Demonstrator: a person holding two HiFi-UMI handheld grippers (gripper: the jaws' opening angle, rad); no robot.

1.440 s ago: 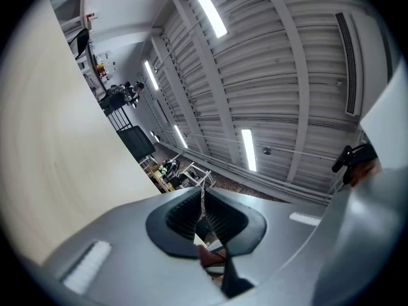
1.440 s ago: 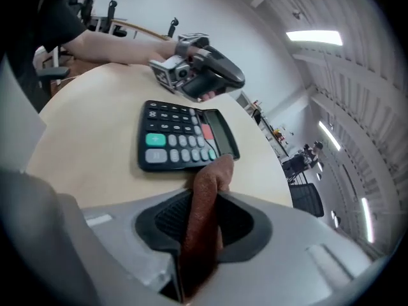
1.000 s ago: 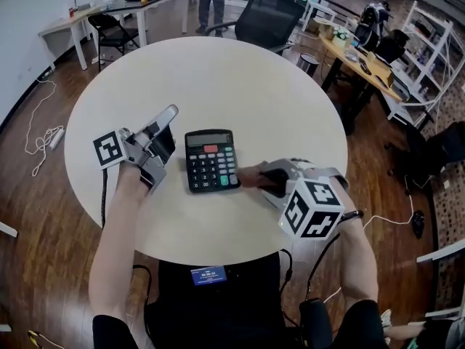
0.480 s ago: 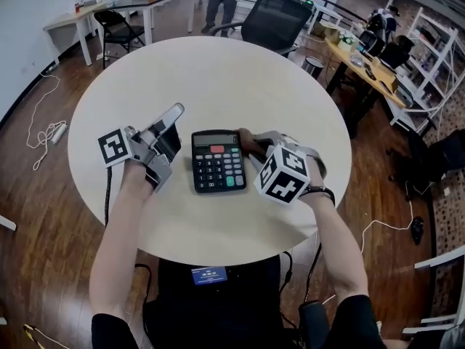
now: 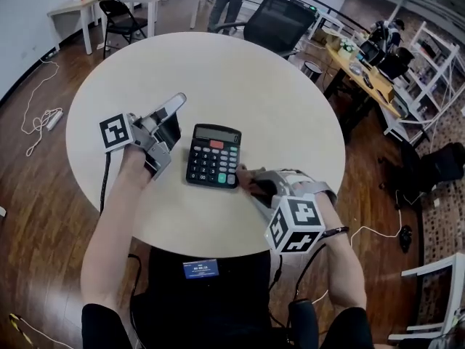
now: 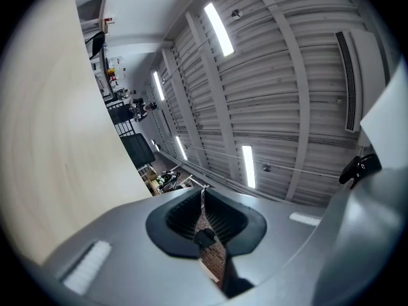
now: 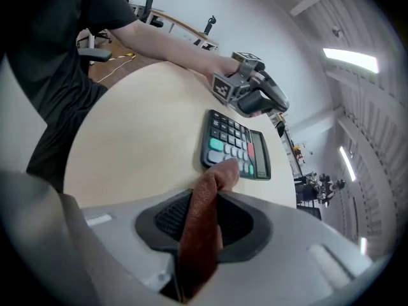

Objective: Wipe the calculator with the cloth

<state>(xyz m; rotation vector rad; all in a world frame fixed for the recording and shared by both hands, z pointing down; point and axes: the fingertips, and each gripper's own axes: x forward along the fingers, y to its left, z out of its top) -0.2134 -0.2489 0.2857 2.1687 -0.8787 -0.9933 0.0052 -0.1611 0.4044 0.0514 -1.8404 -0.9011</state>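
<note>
Black and flat, the calculator [image 5: 213, 156] lies keys up on the round cream surface [image 5: 240, 86], somewhat nearer the edge where the person sits than the far edge, and a little askew to that edge. At its near right corner is the rust-brown cloth [image 7: 207, 218], pinched between the fingers of the right gripper [image 5: 254, 186]. A fold of it sticks out past the tips and touches, or all but touches, the green keys at that corner.

A second ago the right gripper was at this same near right corner. Half a second ago it was up by the far right corner, beside the display, and now it has come back down the right side. That reads as one full pass along the right-hand column of keys and back, so the wiping is under way. The display and the left half of the keys probably still need a pass.

The calculator seems to have turned slightly over those passes, though the head camera has shifted too, so I cannot be sure.

The left gripper [image 5: 173, 110] has stayed just beside the calculator's left side, apart from it, with its fingers closed on nothing and pointing up off the surface. It does not brace the calculator, so a harder stroke could push it around.
</note>
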